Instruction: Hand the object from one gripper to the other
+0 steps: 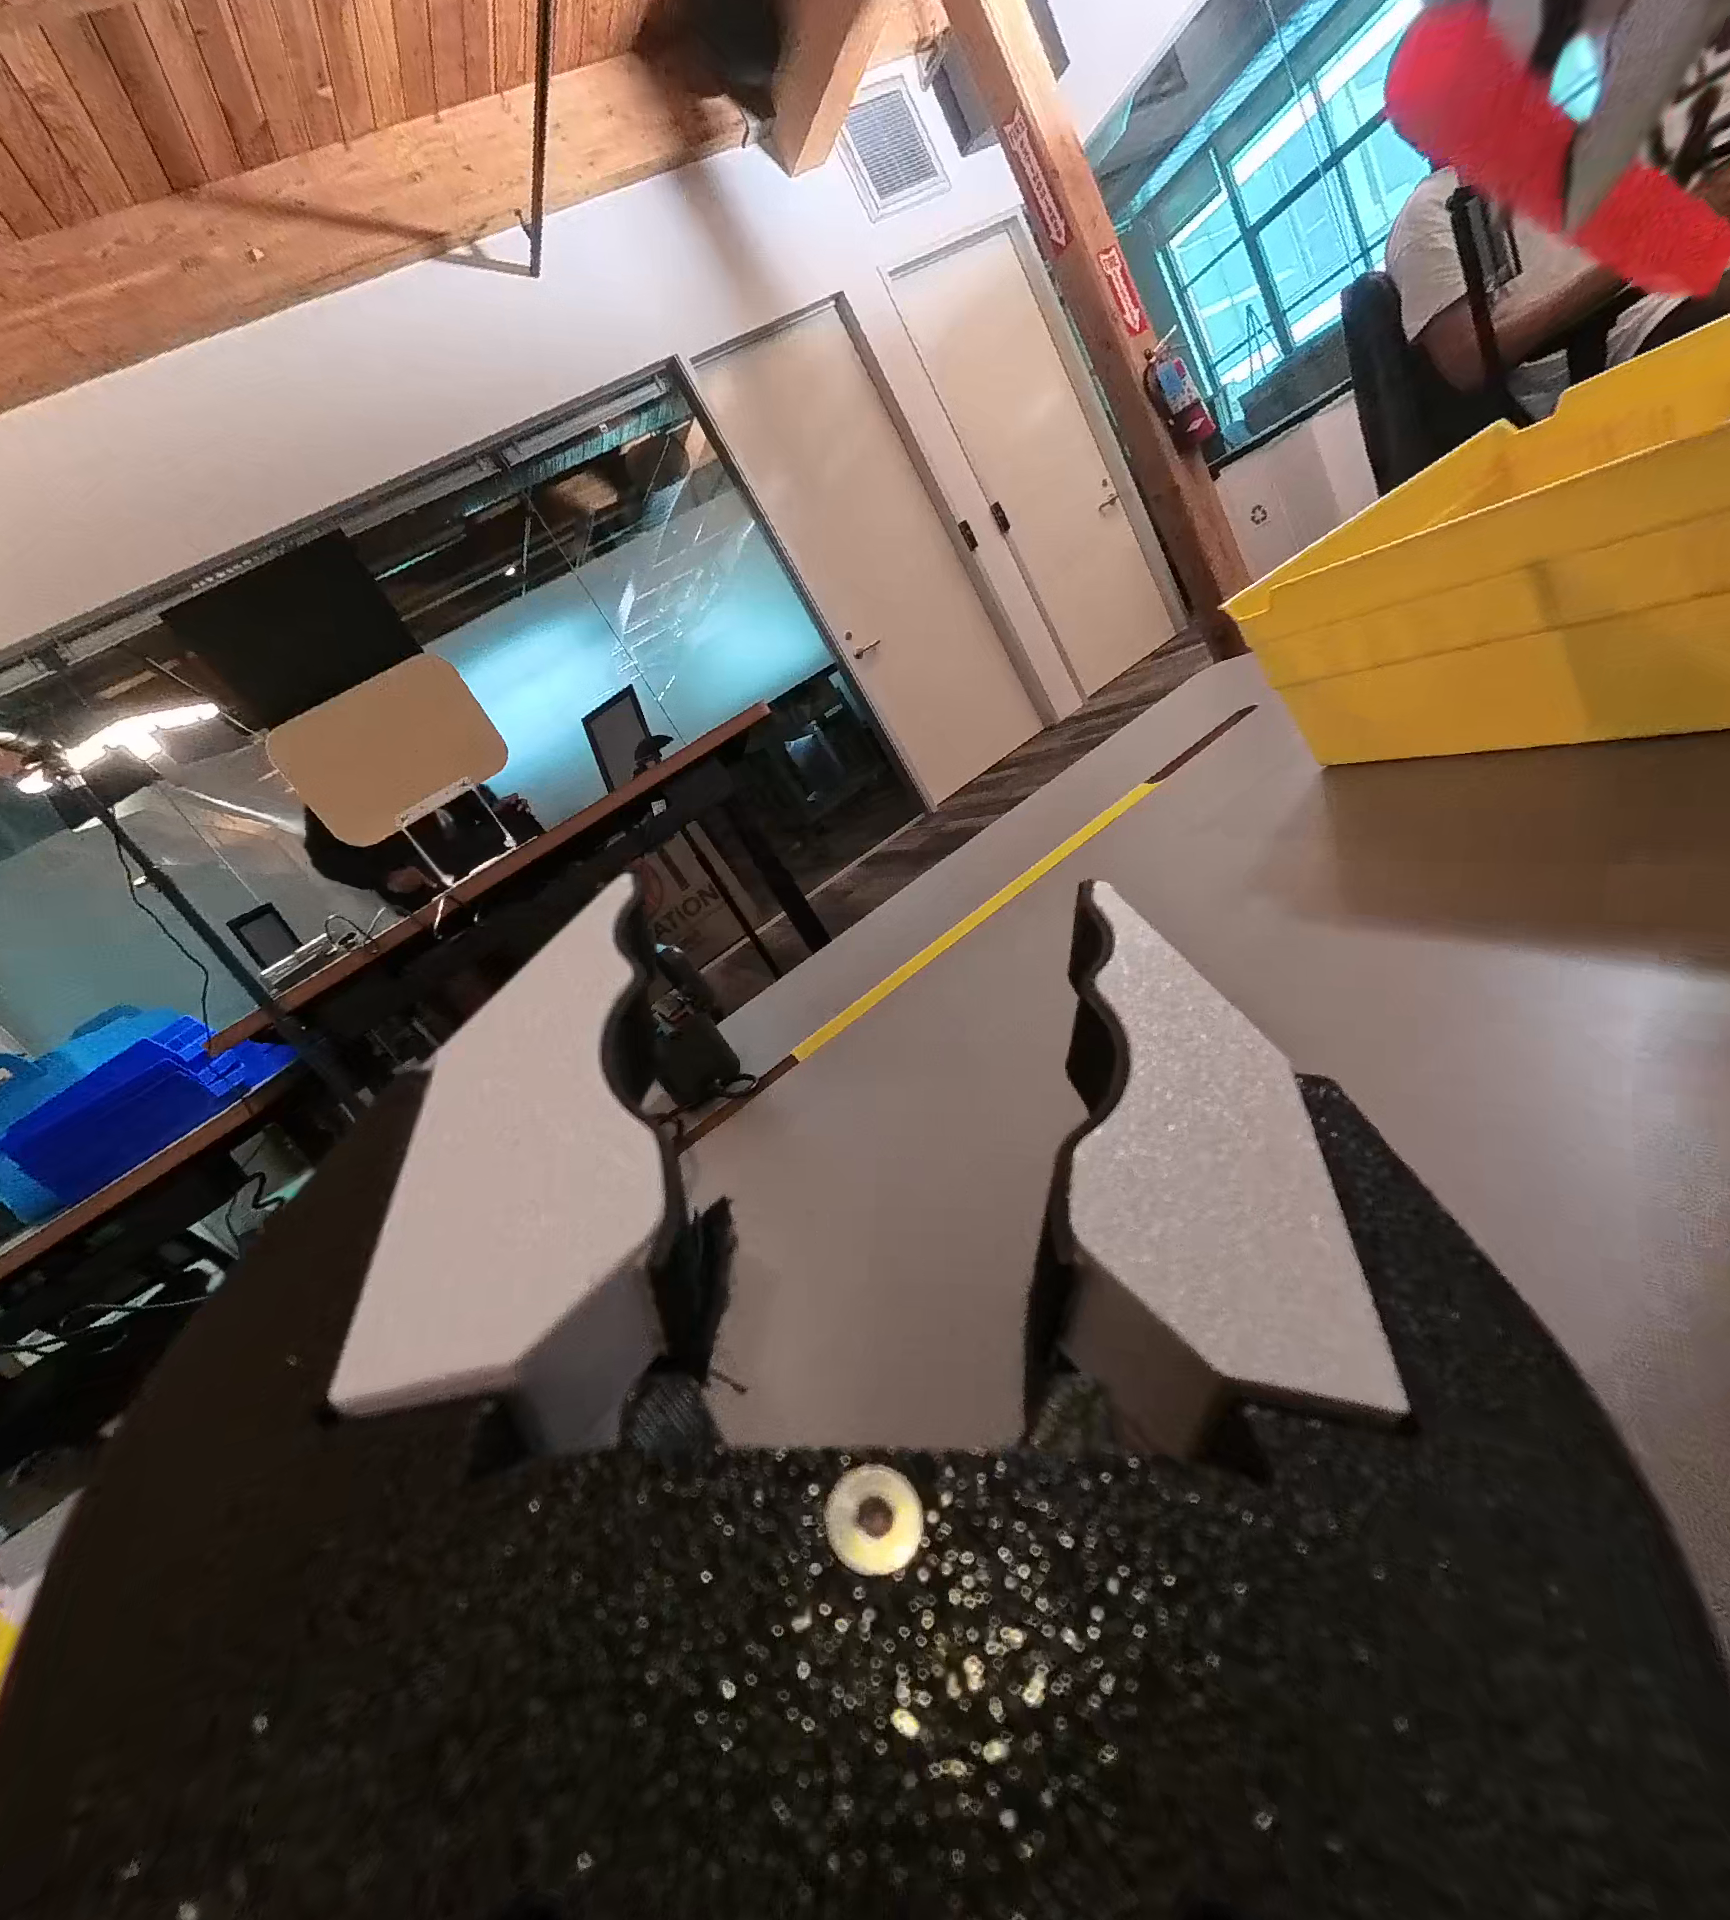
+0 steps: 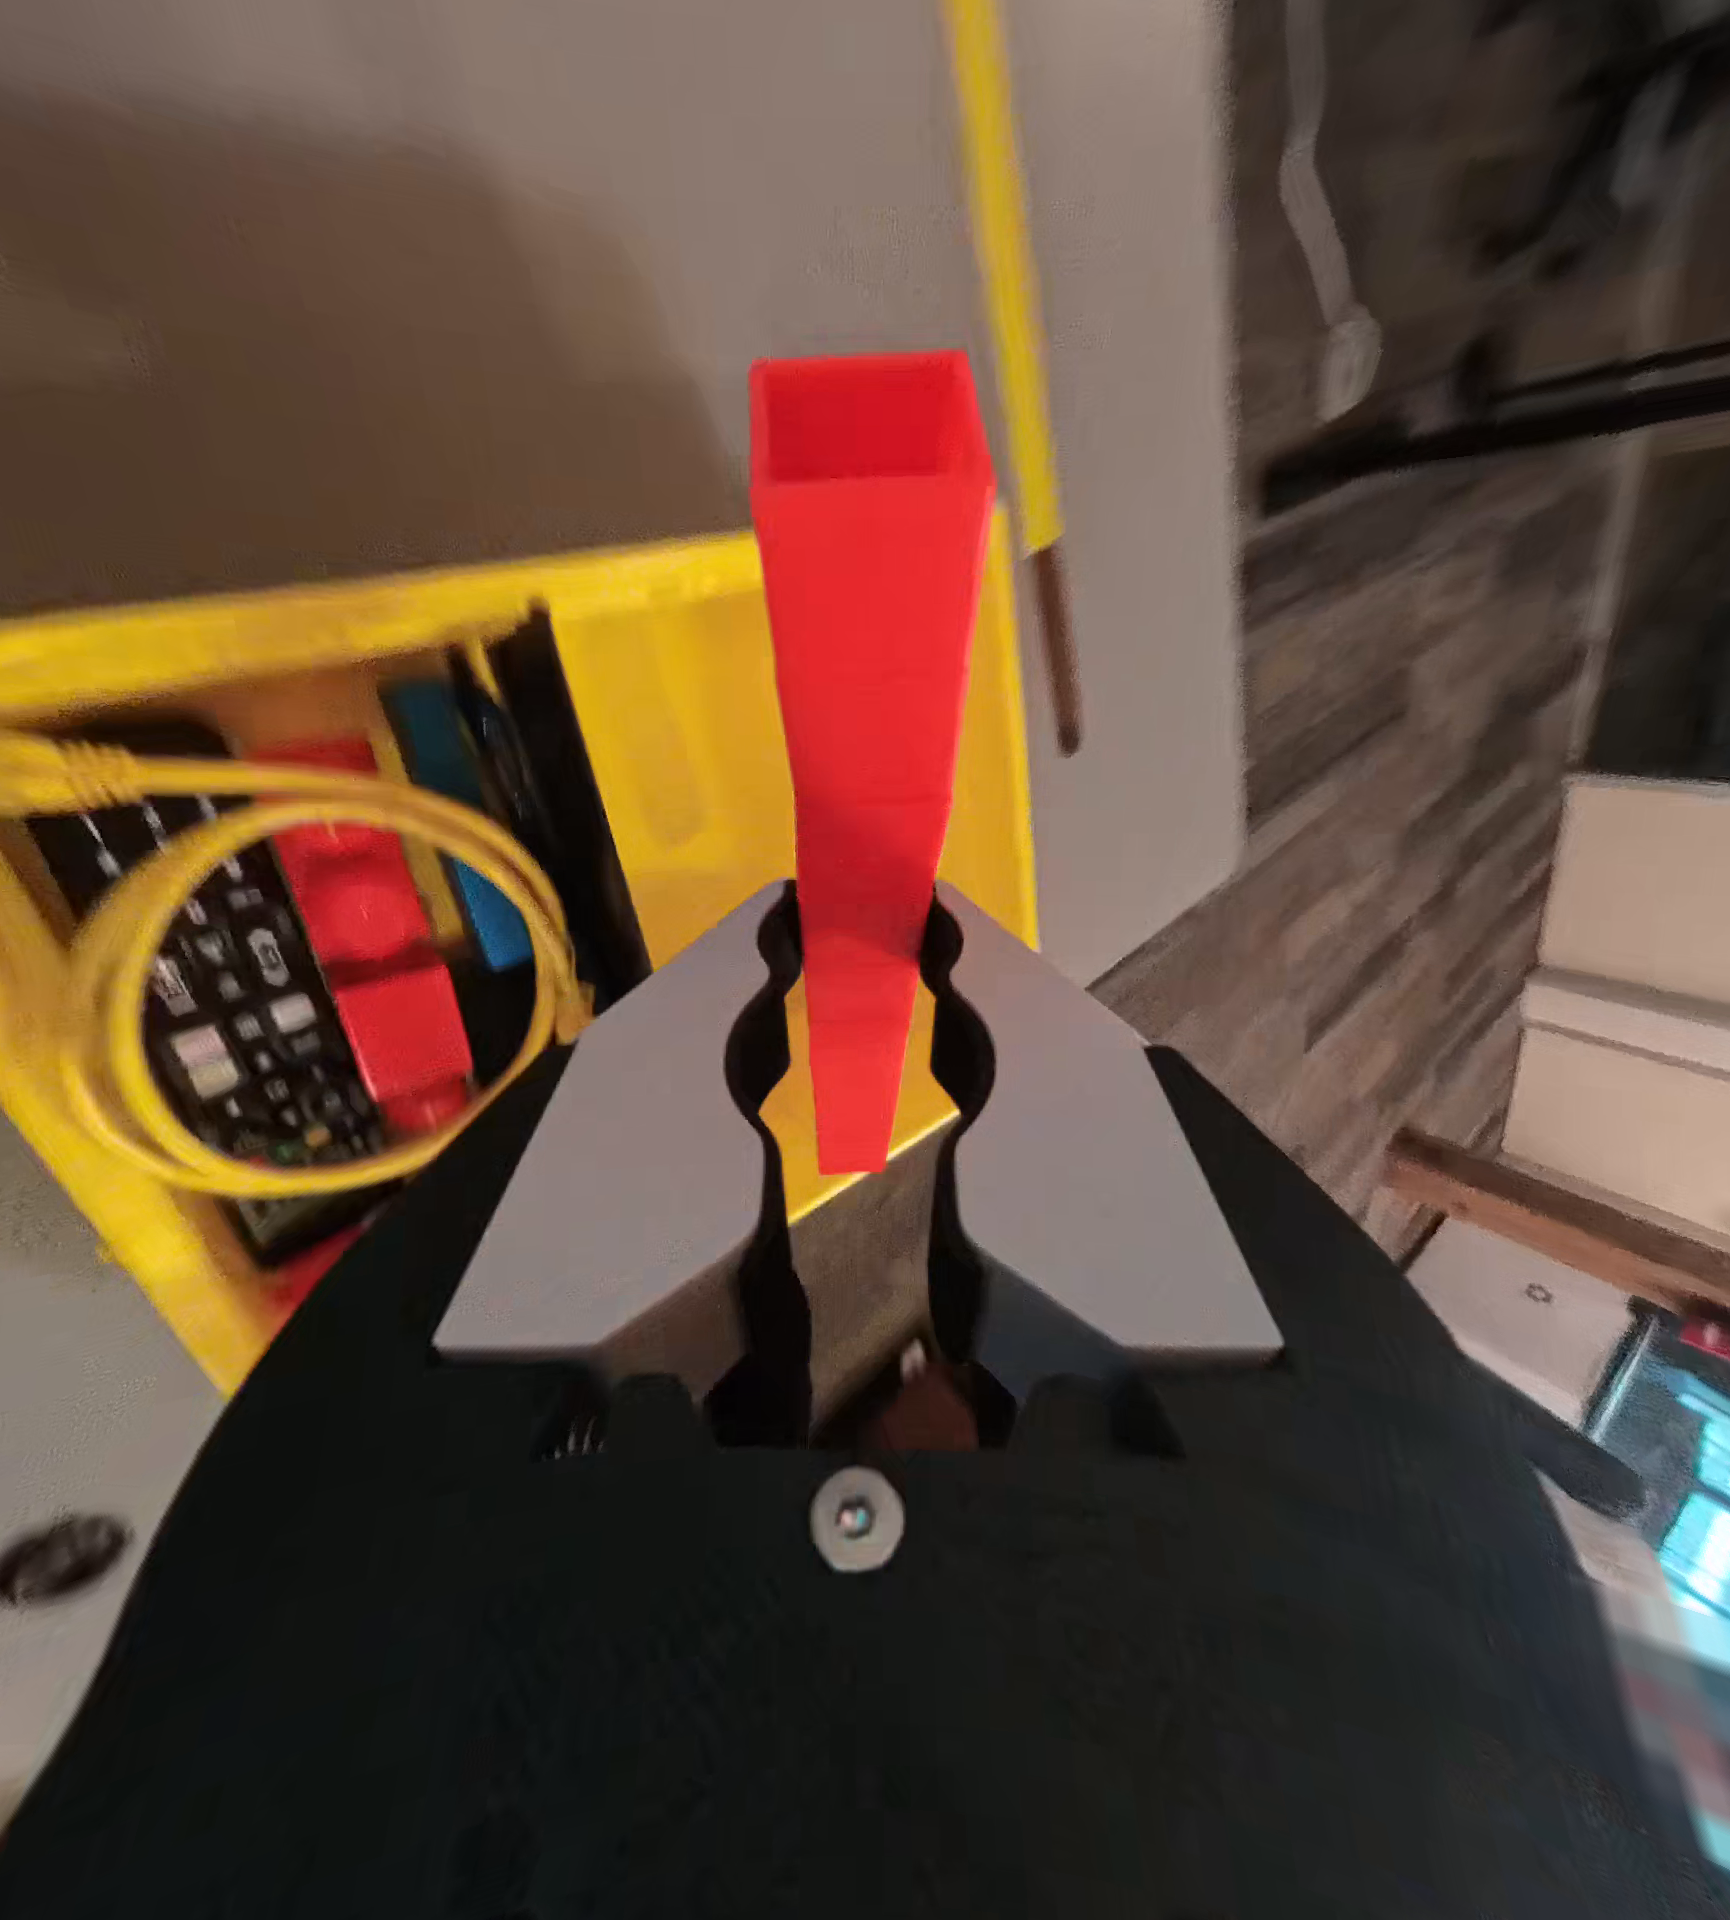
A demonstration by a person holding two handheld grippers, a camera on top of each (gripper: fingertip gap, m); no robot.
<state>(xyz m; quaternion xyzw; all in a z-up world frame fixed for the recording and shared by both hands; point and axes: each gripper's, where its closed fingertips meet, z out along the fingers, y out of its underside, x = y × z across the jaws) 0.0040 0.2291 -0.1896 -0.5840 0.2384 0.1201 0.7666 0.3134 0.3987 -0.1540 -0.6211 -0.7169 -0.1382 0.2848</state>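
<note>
A hollow, square-ended red tube (image 2: pixel 866 790) is clamped by the right tool (image 2: pixel 861 935), centre frame. The left tool (image 1: pixel 856 935) is spread wide, nothing held.

Red wall signs (image 1: pixel 1037 177), lettering too small to read

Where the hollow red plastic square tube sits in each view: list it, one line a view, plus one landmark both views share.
Left wrist view: the hollow red plastic square tube is at the top right corner, held by the right gripper, blurred.
Right wrist view: the tube stands at centre, clamped between the right gripper fingers.
Shared landmark: the yellow plastic bin on the grey table.
</note>
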